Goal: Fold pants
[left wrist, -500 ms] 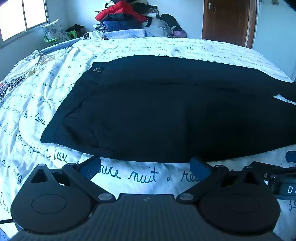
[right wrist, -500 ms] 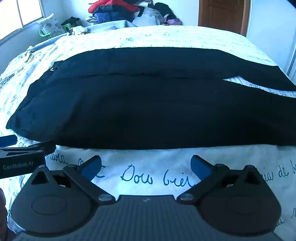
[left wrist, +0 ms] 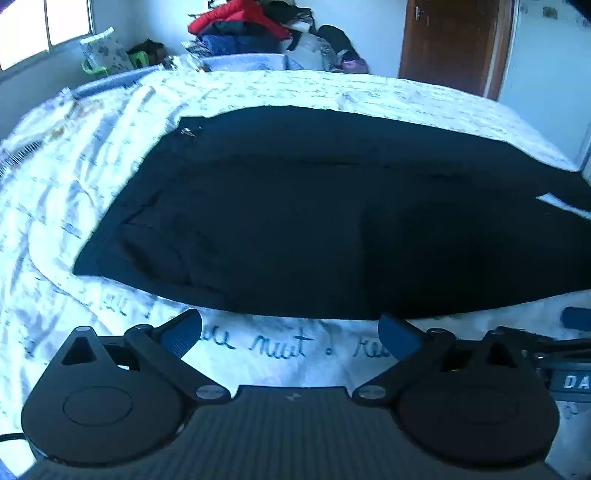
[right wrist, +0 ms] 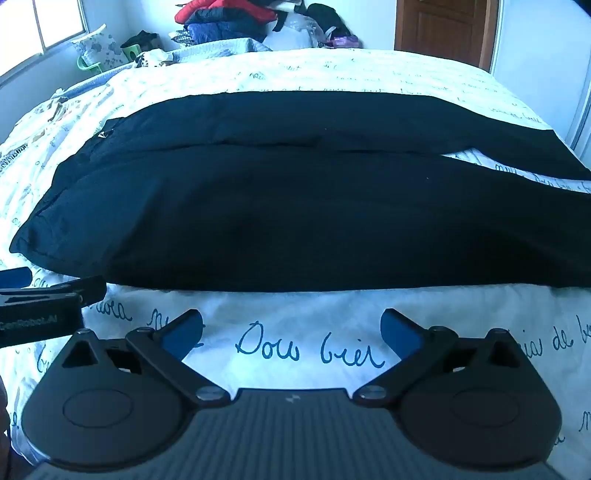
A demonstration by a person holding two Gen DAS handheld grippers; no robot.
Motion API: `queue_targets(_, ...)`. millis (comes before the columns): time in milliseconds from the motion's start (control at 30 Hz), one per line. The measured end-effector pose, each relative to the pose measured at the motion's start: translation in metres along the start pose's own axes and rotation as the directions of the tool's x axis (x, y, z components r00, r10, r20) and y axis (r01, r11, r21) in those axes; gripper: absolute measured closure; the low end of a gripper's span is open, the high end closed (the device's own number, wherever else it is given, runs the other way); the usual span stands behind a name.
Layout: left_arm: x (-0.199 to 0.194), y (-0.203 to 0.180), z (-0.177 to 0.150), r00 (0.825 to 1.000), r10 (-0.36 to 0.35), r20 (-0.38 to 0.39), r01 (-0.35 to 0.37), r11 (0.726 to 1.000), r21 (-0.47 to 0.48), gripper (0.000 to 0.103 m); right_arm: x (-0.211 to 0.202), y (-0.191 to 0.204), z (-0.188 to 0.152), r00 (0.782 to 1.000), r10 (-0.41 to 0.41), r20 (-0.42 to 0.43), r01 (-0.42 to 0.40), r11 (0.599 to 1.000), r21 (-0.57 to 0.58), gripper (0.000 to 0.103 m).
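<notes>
**Pants flat on the bed, both tongs wide open**

Pants [left wrist: 332, 221] are dark, probably black or navy, and they're spread lengthwise across the bed [left wrist: 258, 88], on the white cover with blue handwriting print. Waist end sits toward the left edge of the bed, and the legs run off toward the right edge. From my right wrist view the two legs [right wrist: 332, 206] lie side by side, touching along most of their length and splitting apart near the right edge, where a sliver of cover shows between them. There's a small metal bit [left wrist: 186, 132] near the far waist corner; I can't tell if it's a clasp or a zipper pull.

Left gripper [left wrist: 290, 332] is spread as far as it goes, nothing between the blue pads [left wrist: 181, 334], and it hangs over the bare cover just short of the pants' near edge, not touching them. Right gripper [right wrist: 291, 332] is the same deal: jaws full wide, empty, over the near edge of the bed with the cloth just ahead.

Each gripper peeks into the other's view at the side, so they're close together.

Clothes pile [left wrist: 240, 26] sits past the far edge of the bed, and a brown door [left wrist: 454, 44] is beyond the far right corner.
</notes>
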State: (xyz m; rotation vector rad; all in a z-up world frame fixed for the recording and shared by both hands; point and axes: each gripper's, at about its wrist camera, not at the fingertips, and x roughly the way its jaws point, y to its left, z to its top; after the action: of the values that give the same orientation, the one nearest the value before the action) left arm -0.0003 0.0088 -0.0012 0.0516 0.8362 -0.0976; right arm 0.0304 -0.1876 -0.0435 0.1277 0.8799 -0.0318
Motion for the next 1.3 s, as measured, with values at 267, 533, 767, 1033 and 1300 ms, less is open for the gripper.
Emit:
queue_targets(267, -0.002, 0.005, -0.001, 1.0, -0.014, 0.008, 0.014, 0.999, -0.05, 0.004, 0.002, -0.004, -0.001, 1.0, 0.0, -0.002, 0.0, 1.0, 0.002, 0.0)
queue_targets(533, -0.009, -0.003, -0.001, 1.0, 0.005, 0.02, -0.005, 1.0, -0.021, 0.003, 0.0, -0.007, 0.0, 1.0, 0.012, 0.01, -0.012, 1.0, 0.013, 0.0)
queue_targets(767, -0.01, -0.009, -0.002, 0.999, 0.028, 0.025, -0.028, 1.0, 0.011, 0.002, -0.003, -0.01, -0.001, 1.0, 0.007, 0.02, -0.008, 1.0, 0.019, 0.0)
queue_targets(1033, -0.013, -0.01, 0.0, 0.999, 0.031, 0.028, -0.032, 0.999, 0.025, 0.001, -0.008, -0.016, 0.001, 1.0, -0.005, 0.028, 0.004, 0.999, 0.033, 0.0)
queue_targets(1300, -0.012, -0.009, 0.003, 0.999, 0.036, 0.027, -0.036, 0.999, 0.025, 0.001, -0.009, -0.014, 0.001, 0.999, 0.015, 0.029, -0.015, 1.0, 0.018, 0.0)
